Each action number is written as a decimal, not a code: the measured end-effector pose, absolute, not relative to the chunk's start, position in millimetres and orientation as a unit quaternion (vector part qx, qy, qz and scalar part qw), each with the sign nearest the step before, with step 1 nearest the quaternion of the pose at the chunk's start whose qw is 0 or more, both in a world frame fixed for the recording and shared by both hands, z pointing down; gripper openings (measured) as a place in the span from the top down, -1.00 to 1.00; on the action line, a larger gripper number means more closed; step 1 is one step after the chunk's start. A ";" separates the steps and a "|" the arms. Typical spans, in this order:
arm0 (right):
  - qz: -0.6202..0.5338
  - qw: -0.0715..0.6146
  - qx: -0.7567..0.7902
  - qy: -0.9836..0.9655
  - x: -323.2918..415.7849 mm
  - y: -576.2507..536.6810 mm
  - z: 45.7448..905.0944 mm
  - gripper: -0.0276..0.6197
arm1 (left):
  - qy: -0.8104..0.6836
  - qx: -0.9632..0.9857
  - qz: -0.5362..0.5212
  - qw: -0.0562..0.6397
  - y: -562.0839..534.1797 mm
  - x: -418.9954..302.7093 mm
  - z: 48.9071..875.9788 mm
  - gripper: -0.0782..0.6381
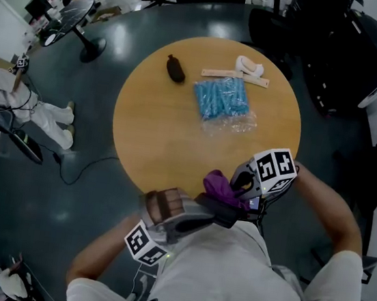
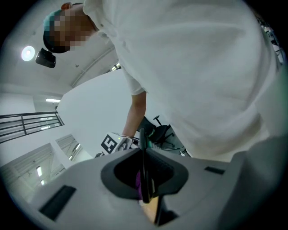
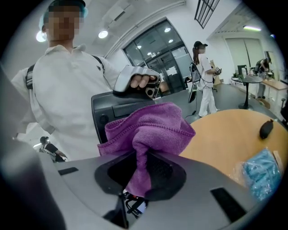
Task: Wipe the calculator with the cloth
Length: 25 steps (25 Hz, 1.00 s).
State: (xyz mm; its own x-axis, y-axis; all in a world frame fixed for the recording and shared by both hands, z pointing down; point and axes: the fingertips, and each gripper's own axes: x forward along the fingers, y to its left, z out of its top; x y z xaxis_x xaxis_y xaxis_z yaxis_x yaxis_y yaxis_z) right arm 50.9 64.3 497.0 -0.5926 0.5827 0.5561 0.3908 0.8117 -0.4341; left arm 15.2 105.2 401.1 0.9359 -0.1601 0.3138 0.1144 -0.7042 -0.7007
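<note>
My left gripper (image 1: 213,212) is shut on a flat dark calculator (image 1: 227,219), held up above the table's near edge. In the left gripper view the calculator (image 2: 143,152) stands edge-on between the closed jaws of the left gripper (image 2: 145,179). My right gripper (image 1: 239,192) is shut on a purple cloth (image 1: 222,186), which bunches out in front of it. The right gripper view shows the cloth (image 3: 148,128) pinched in the right gripper (image 3: 137,179), lying against the calculator's dark face (image 3: 114,108). Cloth and calculator touch.
The round wooden table (image 1: 163,136) carries a blue packet in clear plastic (image 1: 222,97), a small dark object (image 1: 176,69), a wooden strip (image 1: 234,77) and a white item (image 1: 250,66). A fan stand (image 1: 85,43) is on the floor at the left. Another person (image 3: 204,85) stands far off.
</note>
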 end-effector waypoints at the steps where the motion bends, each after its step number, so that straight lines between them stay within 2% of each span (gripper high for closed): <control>1: 0.137 0.357 -0.275 -0.882 50.8 64.8 498.9 0.69 | 0.014 -0.907 -0.178 0.380 104.8 14.2 400.2 0.66; 13: 0.129 0.398 -0.274 -0.866 61.3 74.5 530.1 0.69 | 0.018 -0.925 -0.169 0.339 102.2 9.6 396.7 0.66; 17: 0.094 0.418 -0.241 -0.871 77.8 56.1 527.2 0.69 | 0.013 -0.920 -0.180 0.348 101.8 9.7 402.4 0.66; 21: 0.078 0.346 -0.190 -0.915 78.3 25.0 462.3 0.69 | 0.013 -0.917 -0.191 0.350 98.5 7.9 412.3 0.66; 25: 0.075 0.253 -0.213 -0.941 64.8 29.4 409.8 0.69 | 0.022 -0.919 -0.189 0.344 91.1 10.9 415.2 0.66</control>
State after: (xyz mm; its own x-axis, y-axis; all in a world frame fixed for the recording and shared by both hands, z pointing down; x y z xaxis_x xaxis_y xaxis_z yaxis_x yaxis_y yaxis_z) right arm 64.8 29.4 409.8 -0.7812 0.4382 0.4447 0.3623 0.8983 -0.2486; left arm 10.9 91.1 415.2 0.9275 -0.1706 0.3327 0.0896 -0.7625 -0.6407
